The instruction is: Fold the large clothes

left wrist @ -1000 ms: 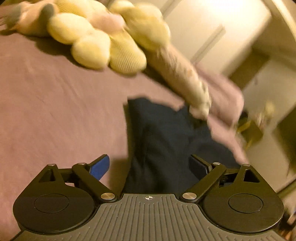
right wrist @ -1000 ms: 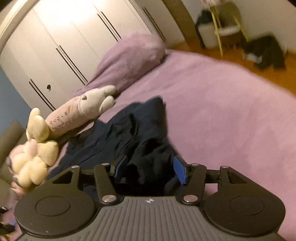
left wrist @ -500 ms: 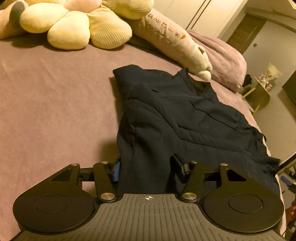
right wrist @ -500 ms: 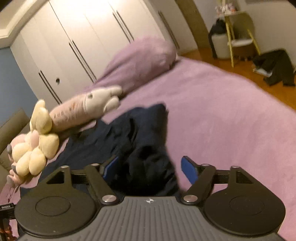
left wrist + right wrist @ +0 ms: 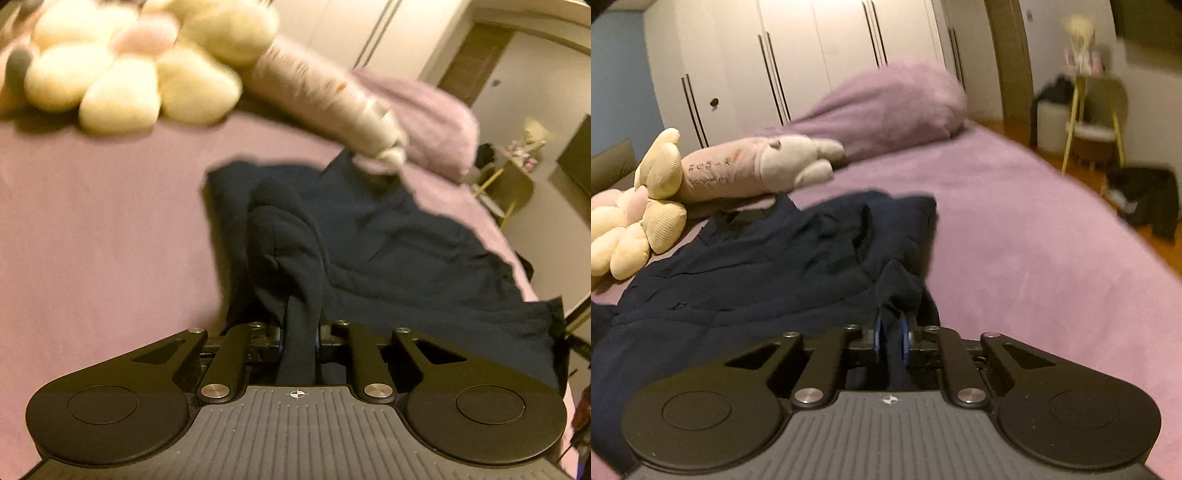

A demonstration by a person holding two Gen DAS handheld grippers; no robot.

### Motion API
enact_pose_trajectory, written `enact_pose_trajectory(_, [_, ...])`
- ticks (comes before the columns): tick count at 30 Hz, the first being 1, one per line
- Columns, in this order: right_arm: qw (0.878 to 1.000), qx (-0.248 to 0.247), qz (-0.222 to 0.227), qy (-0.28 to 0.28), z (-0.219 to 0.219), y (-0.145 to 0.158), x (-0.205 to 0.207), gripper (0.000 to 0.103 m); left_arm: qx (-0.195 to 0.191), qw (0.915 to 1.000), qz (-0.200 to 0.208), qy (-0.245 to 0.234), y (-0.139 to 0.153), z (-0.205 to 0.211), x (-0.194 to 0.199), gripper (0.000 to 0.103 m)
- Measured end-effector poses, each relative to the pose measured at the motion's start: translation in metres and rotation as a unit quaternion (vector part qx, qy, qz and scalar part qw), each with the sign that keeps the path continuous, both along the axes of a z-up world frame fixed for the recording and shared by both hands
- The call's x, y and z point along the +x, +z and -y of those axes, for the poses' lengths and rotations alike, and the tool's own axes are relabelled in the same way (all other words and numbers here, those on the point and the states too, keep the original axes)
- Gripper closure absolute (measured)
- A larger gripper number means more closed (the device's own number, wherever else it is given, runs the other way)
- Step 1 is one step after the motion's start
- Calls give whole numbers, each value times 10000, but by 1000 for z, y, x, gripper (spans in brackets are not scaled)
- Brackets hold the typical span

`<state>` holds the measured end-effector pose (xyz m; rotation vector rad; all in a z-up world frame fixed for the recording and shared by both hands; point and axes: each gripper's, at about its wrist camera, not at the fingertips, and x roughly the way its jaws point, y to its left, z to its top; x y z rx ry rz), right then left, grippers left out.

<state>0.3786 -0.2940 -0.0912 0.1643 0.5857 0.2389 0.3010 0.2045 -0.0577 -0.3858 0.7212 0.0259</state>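
A large dark navy garment [image 5: 388, 243] lies rumpled on a purple bed [image 5: 92, 240]. My left gripper [image 5: 299, 336] is shut on a bunched fold of the garment's near edge, which runs up between the jaws. In the right wrist view the same garment [image 5: 757, 266] spreads to the left. My right gripper [image 5: 891, 336] is shut on another pinched fold of it, with the blue pads [image 5: 876, 334] pressing the cloth from both sides.
A yellow flower plush [image 5: 631, 225] and a long pink plush animal [image 5: 753, 170] lie at the garment's far edge. A purple pillow [image 5: 886, 107] sits behind. White wardrobes [image 5: 798, 55], a yellow stool [image 5: 1093, 122] and dark clothes on the floor [image 5: 1145, 199] stand beyond the bed.
Both grippers have closed from open onto folds of the navy garment. The left gripper's view is blurred from motion and the cloth bunches up between its jaws.
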Motion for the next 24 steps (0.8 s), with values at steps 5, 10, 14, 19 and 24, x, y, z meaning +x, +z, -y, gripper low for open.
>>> enact_pose_trajectory(5, [9973,283,653,-181,4,55,2,95,181,9979,623,69,51,-3,21,88])
enact_pose_trajectory(10, [9960,29,729,-514,-25,74,61,95,369,9963,680,382,59,-9,83,88])
enact_pose_trajectory(14, [9964,-186,479,-674,-51,70,119,95,606,9953,424,627,40,-15,129,88])
enact_pose_trajectory(19, [9951,-478,399,-770,-84,59,176,95,700,9930,393,866,31,-34,177,88])
enact_pose_trajectory(24, [9903,-616,688,-1035,-112,55,224,95,1180,9826,757,1218,20,-29,218,86])
